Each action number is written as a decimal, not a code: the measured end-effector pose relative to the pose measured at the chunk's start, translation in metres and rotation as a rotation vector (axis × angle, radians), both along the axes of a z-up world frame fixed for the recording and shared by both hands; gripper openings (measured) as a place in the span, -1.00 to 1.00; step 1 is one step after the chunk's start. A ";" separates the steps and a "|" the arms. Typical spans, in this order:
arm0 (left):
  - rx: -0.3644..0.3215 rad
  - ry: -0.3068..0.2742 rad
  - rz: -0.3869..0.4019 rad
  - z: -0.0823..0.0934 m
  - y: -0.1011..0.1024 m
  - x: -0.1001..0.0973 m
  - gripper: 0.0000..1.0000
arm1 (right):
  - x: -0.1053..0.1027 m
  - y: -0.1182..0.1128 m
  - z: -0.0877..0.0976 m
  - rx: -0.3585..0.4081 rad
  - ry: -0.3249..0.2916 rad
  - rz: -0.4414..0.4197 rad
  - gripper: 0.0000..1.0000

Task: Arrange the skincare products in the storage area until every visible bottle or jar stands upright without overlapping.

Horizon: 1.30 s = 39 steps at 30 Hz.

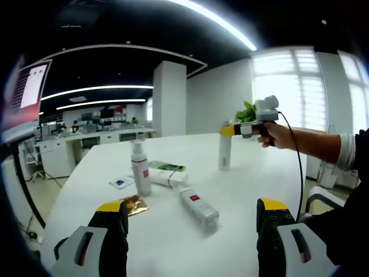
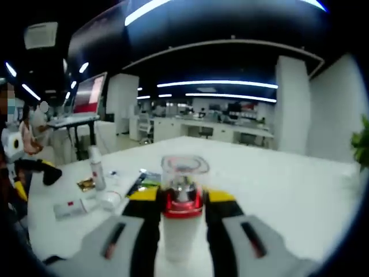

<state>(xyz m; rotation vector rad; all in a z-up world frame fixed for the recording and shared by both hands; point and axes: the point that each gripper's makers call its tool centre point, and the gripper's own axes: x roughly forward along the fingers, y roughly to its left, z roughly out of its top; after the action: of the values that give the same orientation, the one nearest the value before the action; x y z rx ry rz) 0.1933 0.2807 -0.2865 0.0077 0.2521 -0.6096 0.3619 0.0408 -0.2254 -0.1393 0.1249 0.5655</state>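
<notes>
On the white table [image 1: 242, 190], right tool [image 2: 181, 199] clamps an upright bottle [image 2: 181, 231], cap up; left tool [image 1: 191, 222] gapes apart.

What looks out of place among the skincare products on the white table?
Two stand out: a white tube with a red label and another white tube lie flat beside the upright white pump bottle. The right hand-held gripper clamps a clear-capped white bottle upright.
</notes>
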 end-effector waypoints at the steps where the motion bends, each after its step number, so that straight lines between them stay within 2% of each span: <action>1: 0.000 0.001 0.000 0.000 0.000 0.000 0.89 | 0.000 0.001 -0.001 -0.004 0.001 0.000 -0.44; 6: 0.001 0.002 0.001 -0.001 0.001 0.000 0.88 | 0.001 0.000 -0.014 -0.043 0.014 0.000 -0.44; 11: 0.004 0.006 0.000 -0.002 0.001 0.001 0.88 | 0.001 -0.002 -0.022 0.021 0.033 0.000 -0.45; 21: 0.007 0.011 -0.005 -0.003 0.000 0.002 0.88 | -0.001 -0.002 -0.037 0.037 0.047 0.006 -0.46; 28: 0.009 0.008 -0.007 -0.002 -0.001 0.002 0.88 | -0.003 -0.002 -0.036 0.054 0.030 0.000 -0.47; 39: 0.007 0.009 -0.006 -0.002 0.000 0.002 0.88 | 0.004 -0.015 -0.034 0.078 -0.041 -0.091 -0.48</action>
<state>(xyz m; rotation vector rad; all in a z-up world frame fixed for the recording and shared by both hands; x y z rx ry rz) 0.1953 0.2808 -0.2887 0.0125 0.2629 -0.6147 0.3656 0.0258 -0.2598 -0.0695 0.0687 0.4759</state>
